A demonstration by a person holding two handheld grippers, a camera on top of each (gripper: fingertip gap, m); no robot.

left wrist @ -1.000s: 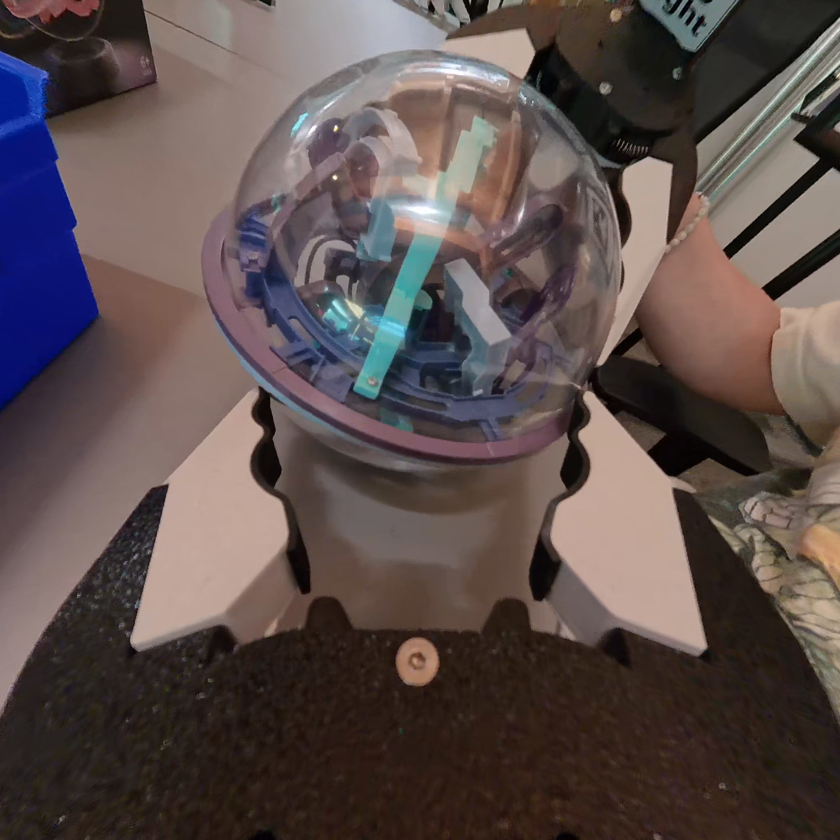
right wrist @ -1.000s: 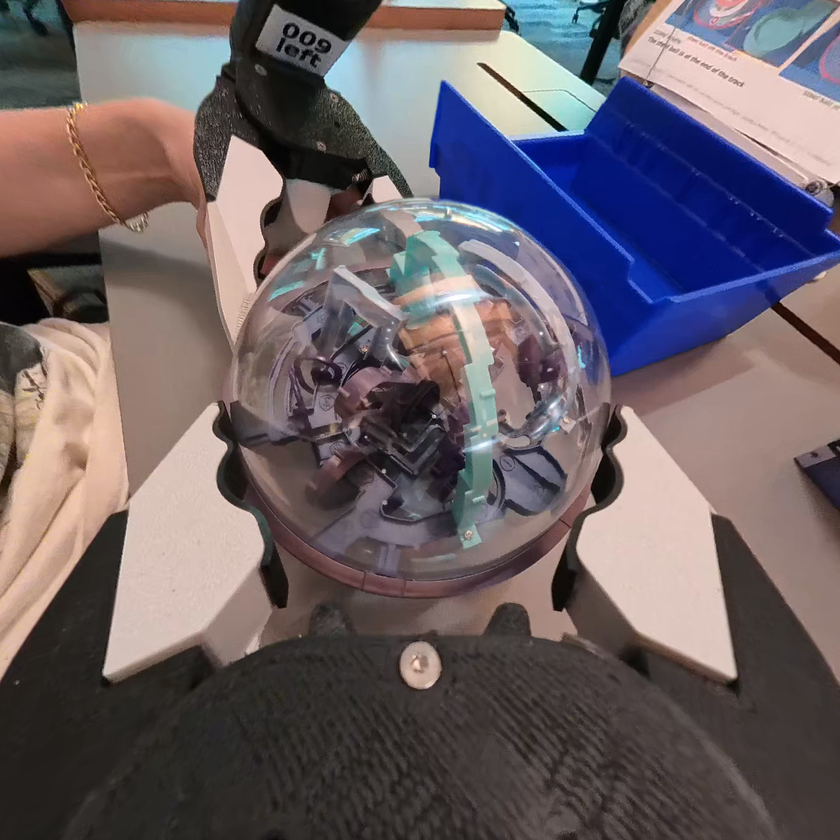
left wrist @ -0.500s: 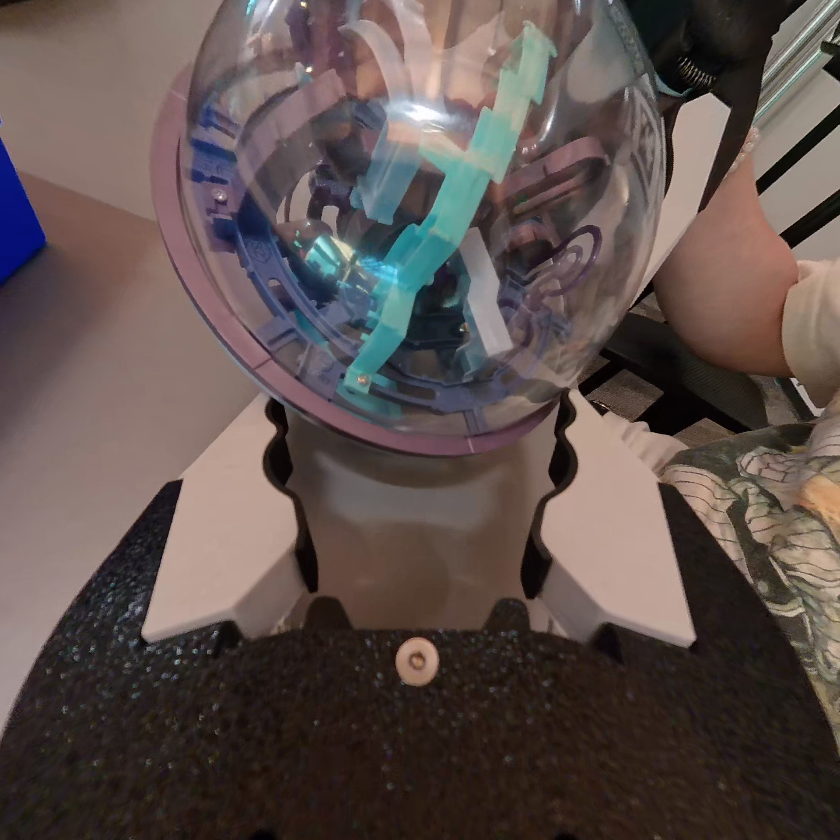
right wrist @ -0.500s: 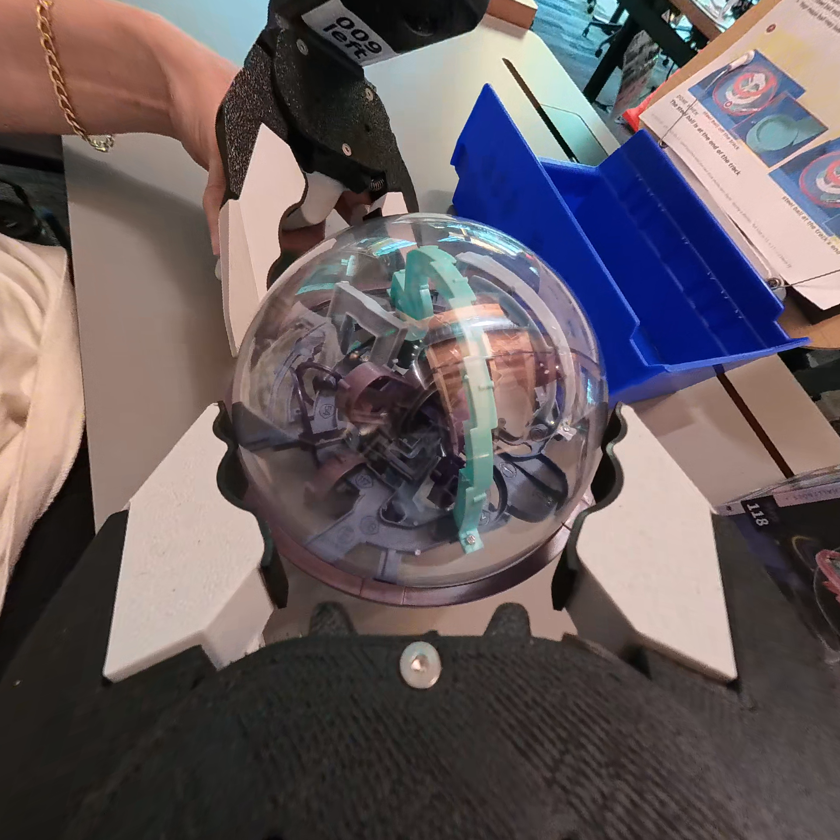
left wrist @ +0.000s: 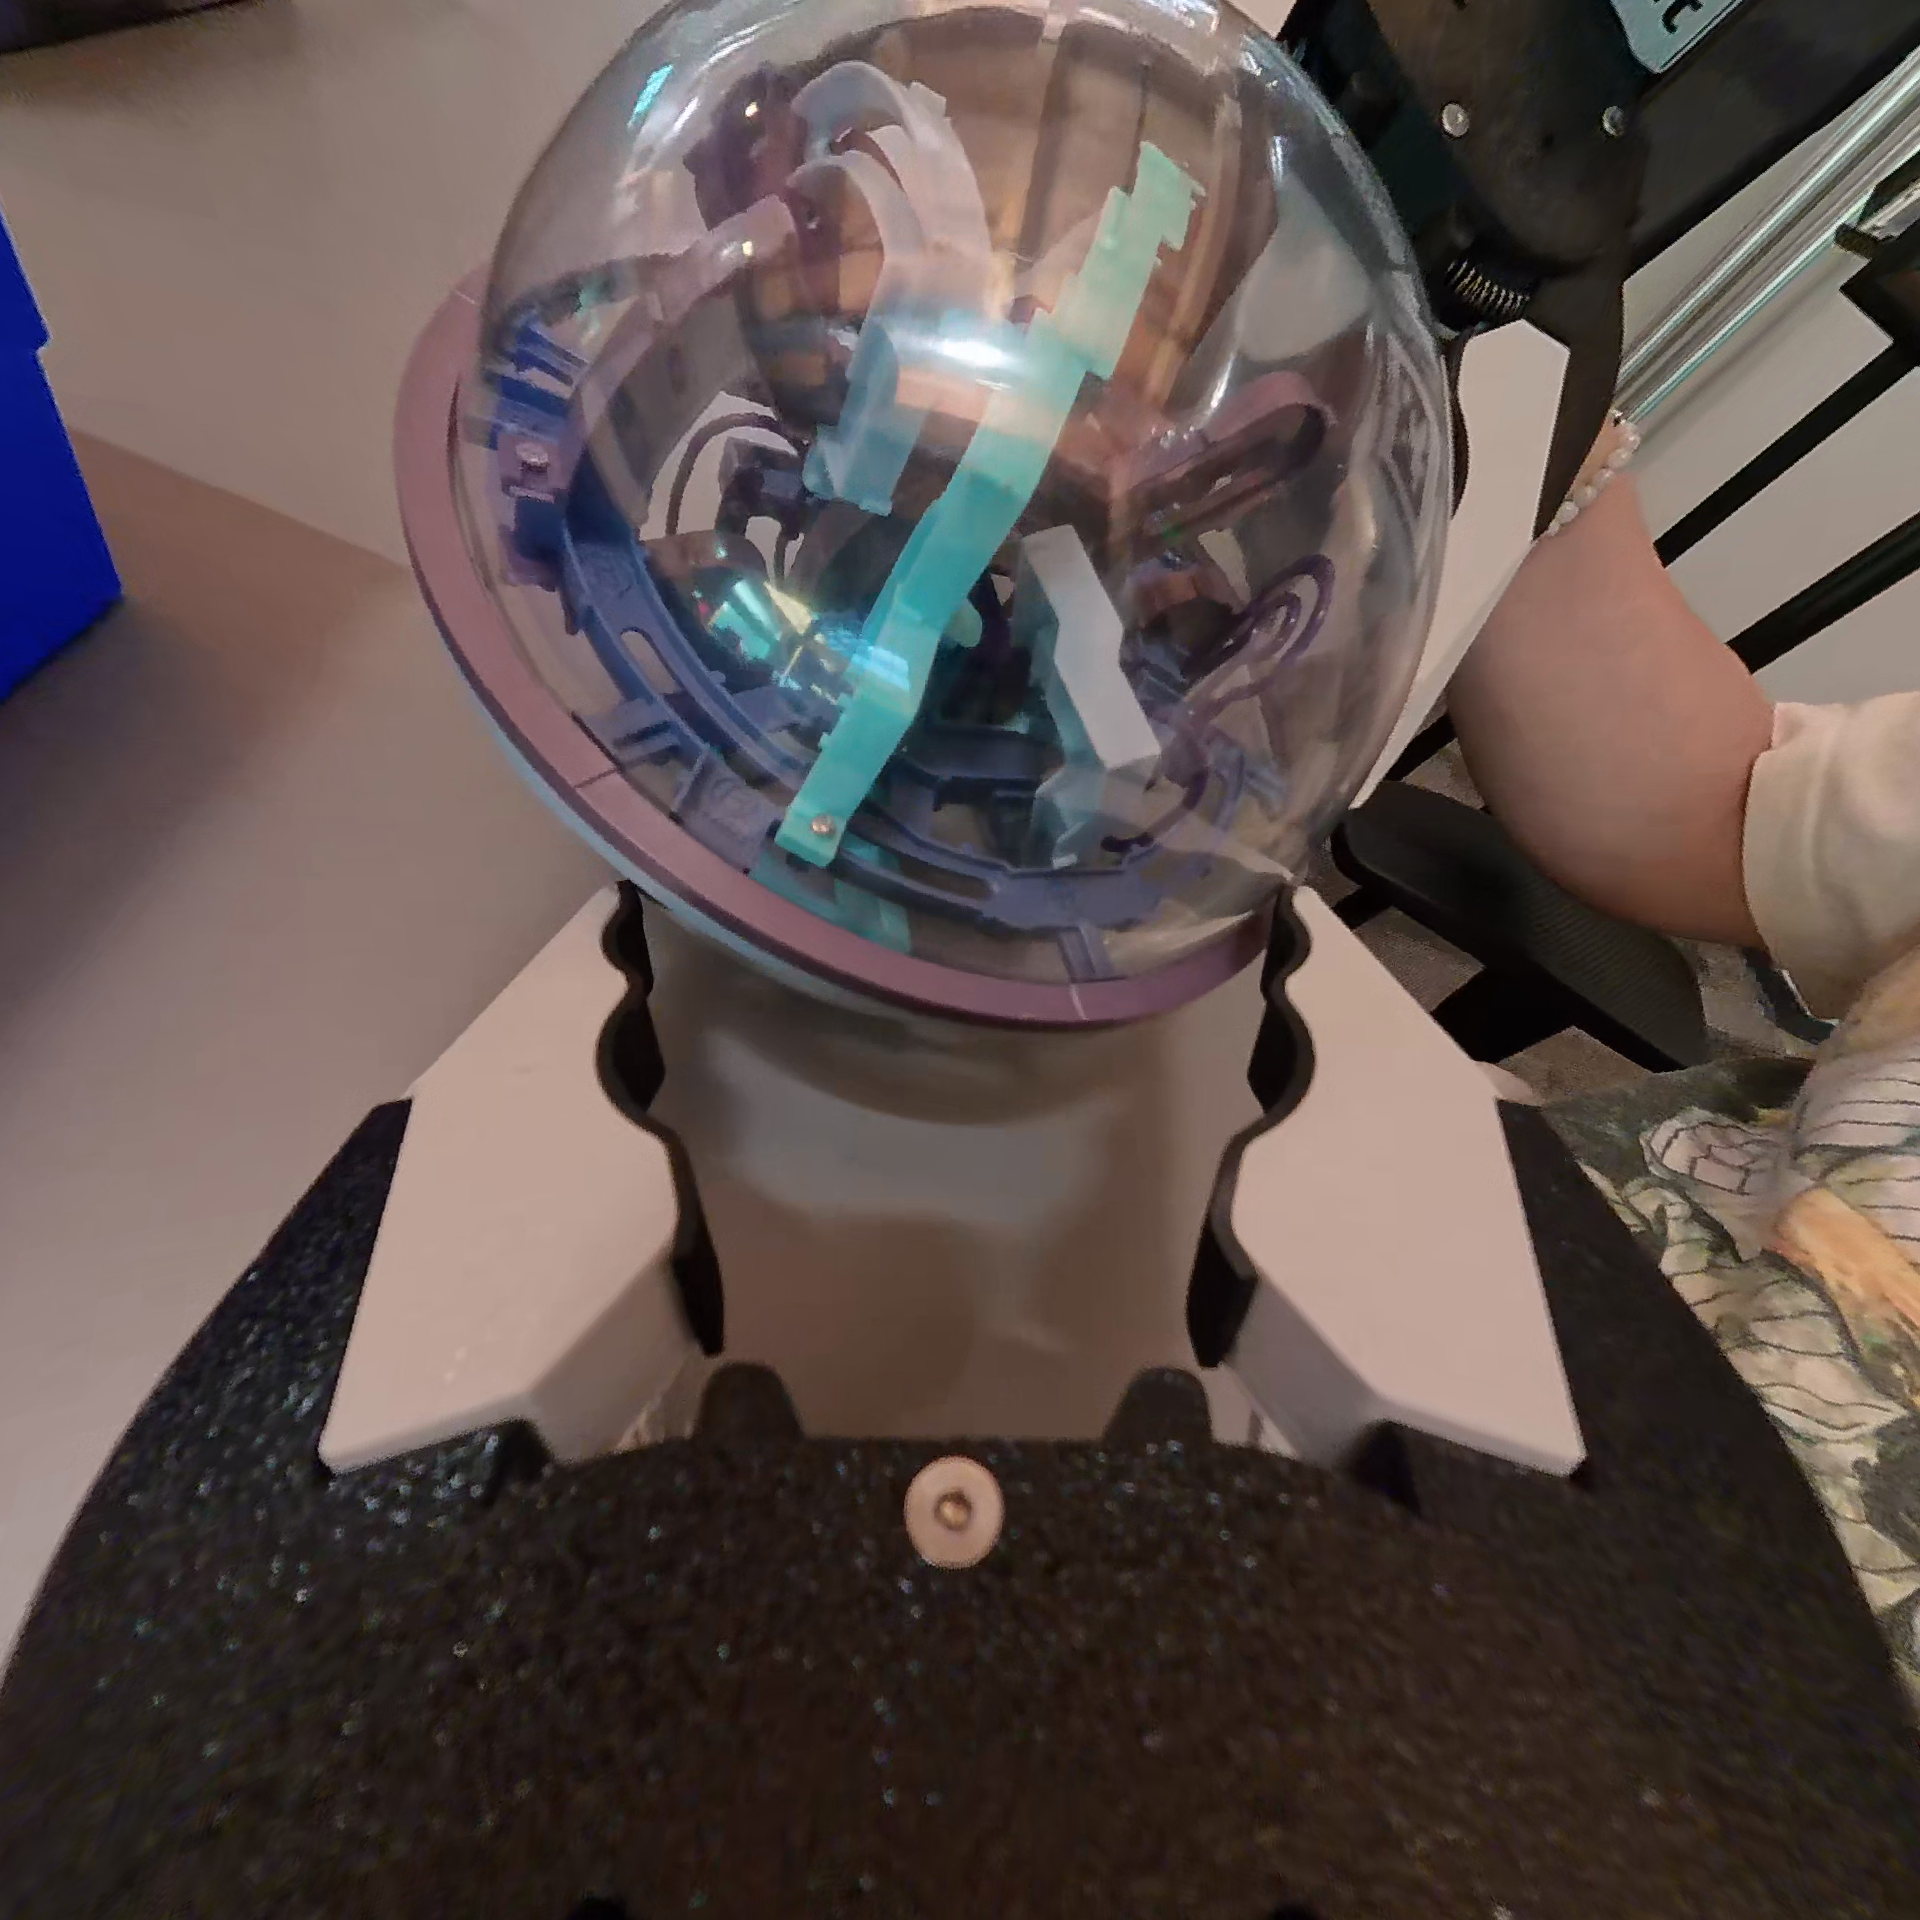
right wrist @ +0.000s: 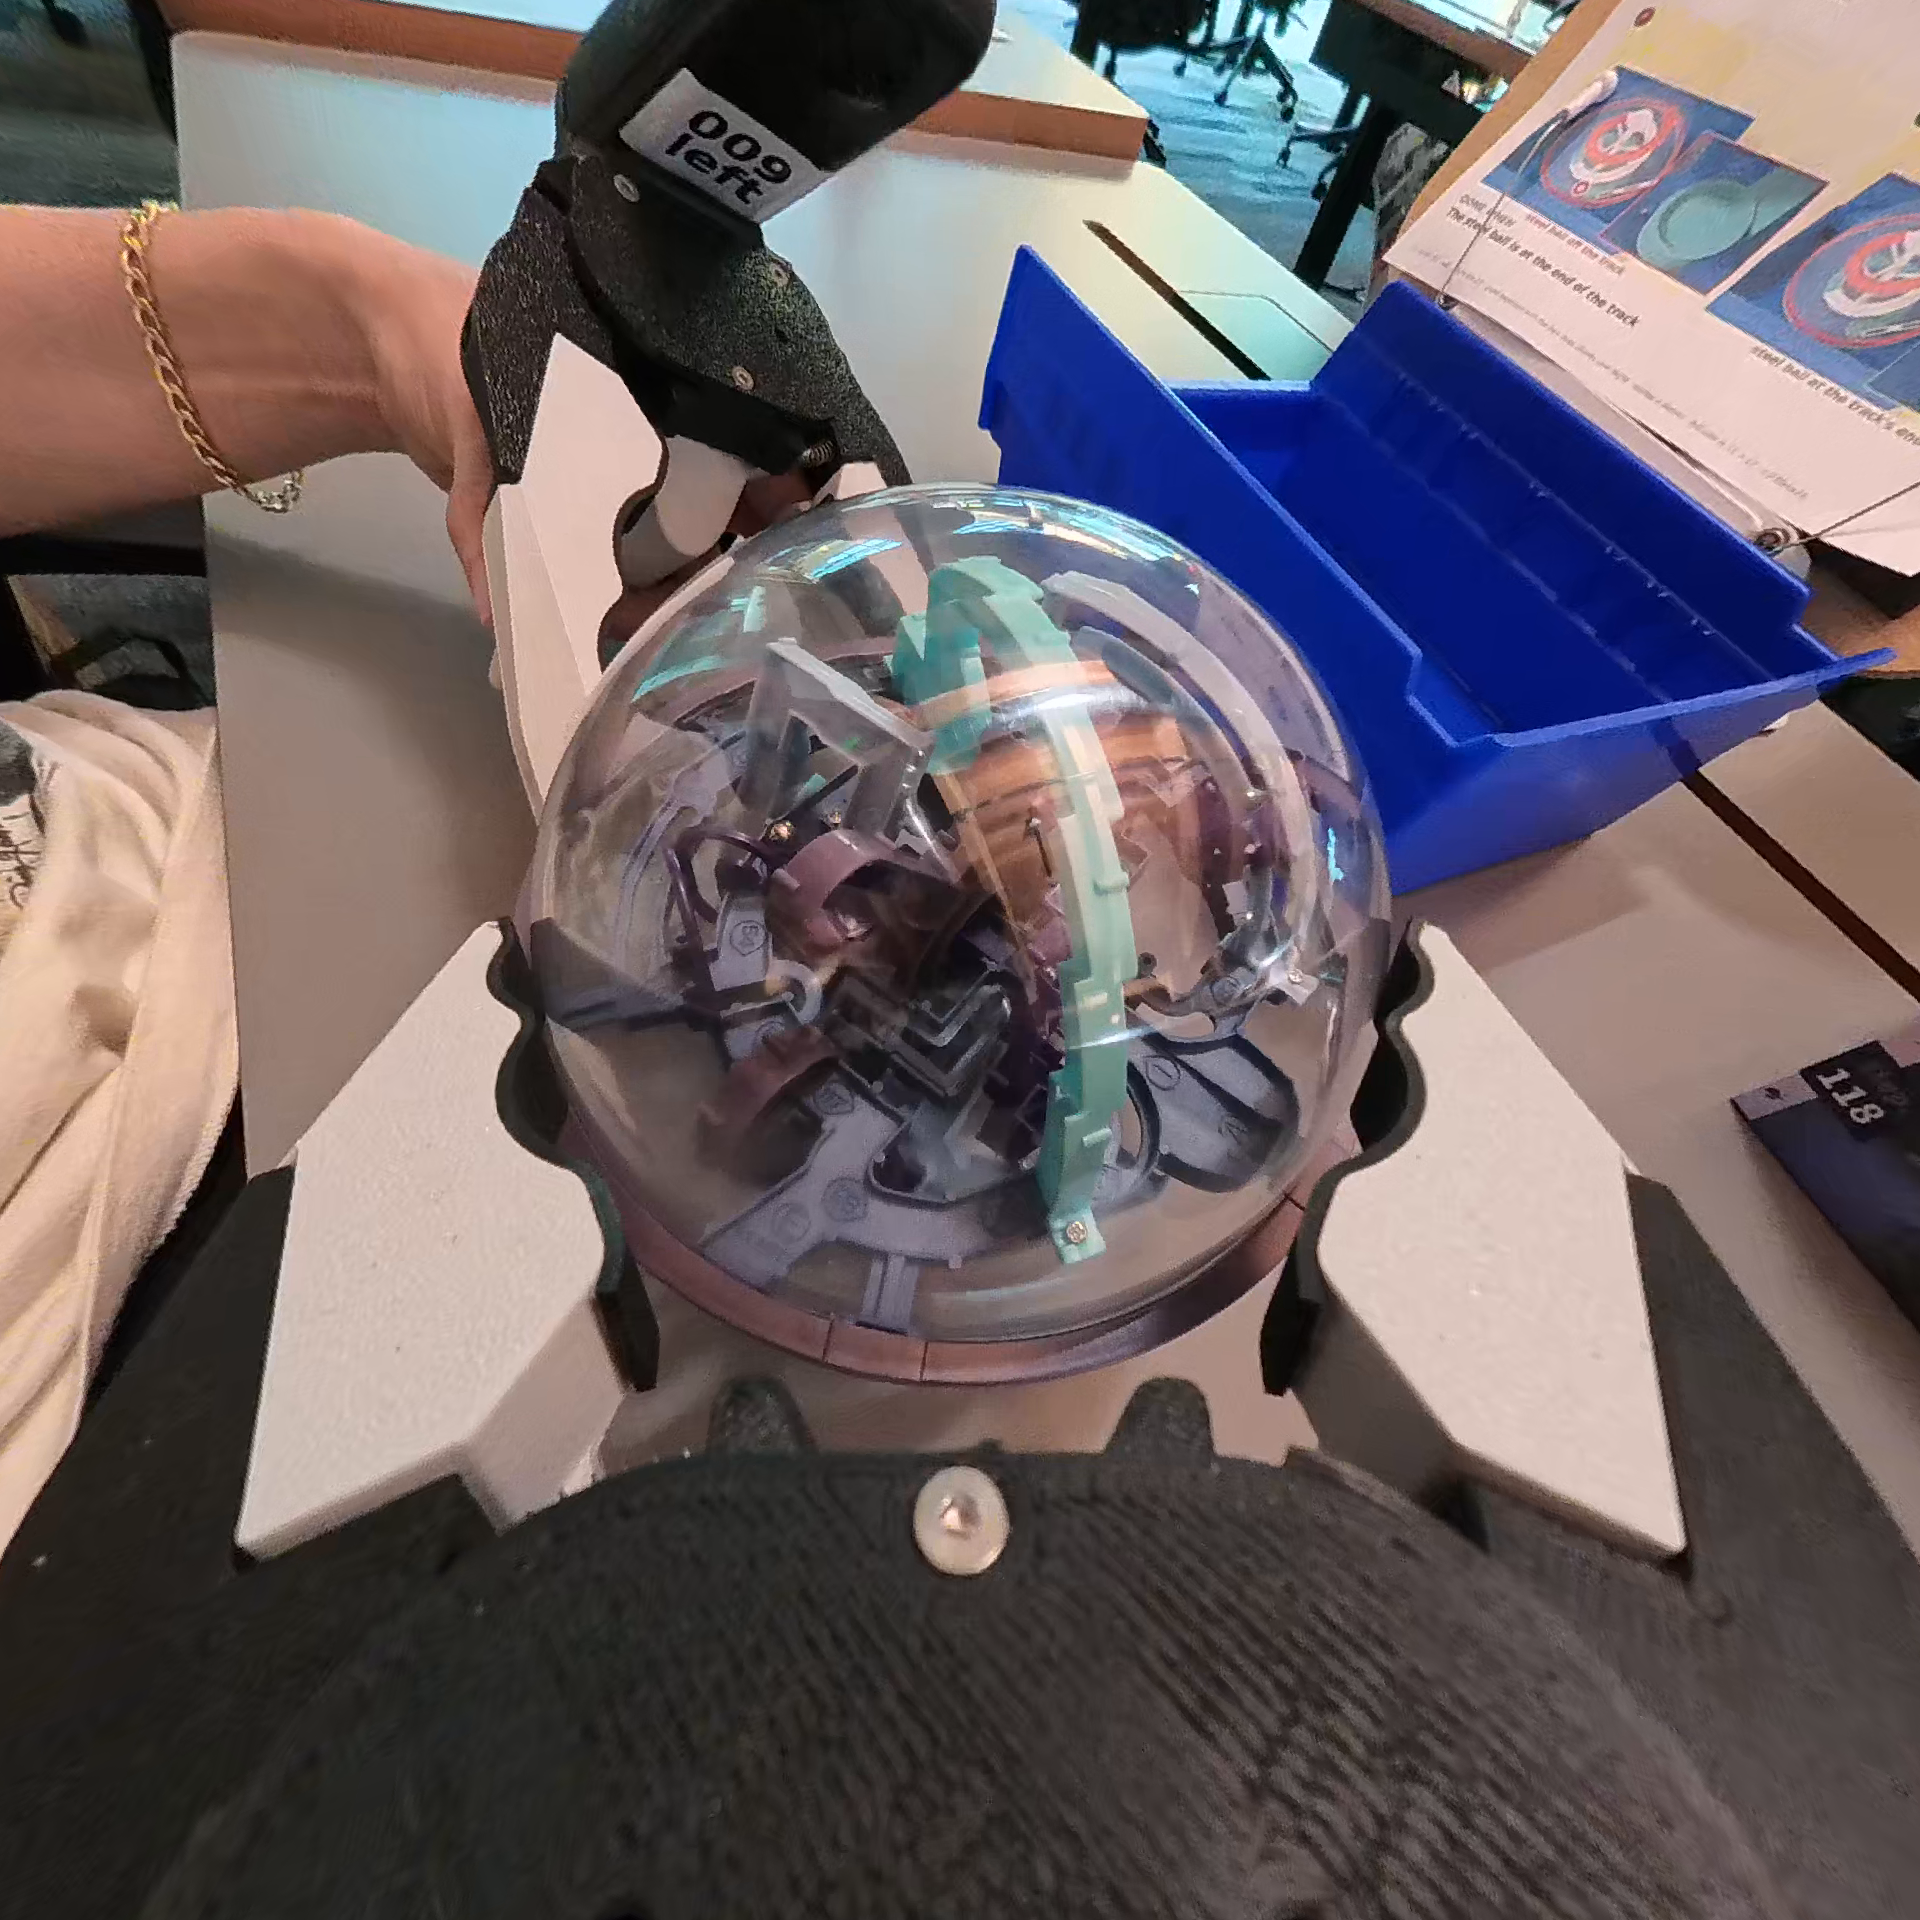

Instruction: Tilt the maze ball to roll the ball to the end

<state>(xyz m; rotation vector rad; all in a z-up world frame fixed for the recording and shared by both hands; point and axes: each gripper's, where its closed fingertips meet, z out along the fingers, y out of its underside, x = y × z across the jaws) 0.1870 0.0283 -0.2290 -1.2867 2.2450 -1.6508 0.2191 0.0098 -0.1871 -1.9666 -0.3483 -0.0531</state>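
Observation:
The maze ball is a clear sphere with a purple rim and teal, purple and blue tracks inside. My right gripper is shut on it, both pads pressed on its sides just above the rim. My left gripper grips the ball's other side with its fingertips against the rim and lower shell. The left gripper also shows in the right wrist view, behind the ball. The ball is tilted, with the rim lower towards my right gripper. I cannot pick out the small steel ball among the tracks.
A blue bin stands on the white table right of the ball. A printed sheet lies beyond it and a dark box at the right edge. A black chair and a person's arm are beside the table.
The left jaws closed a little onto the ball. Both grippers tilted and shifted the ball together; in the left view it swung close, then back. The bin and box slid in the right view.

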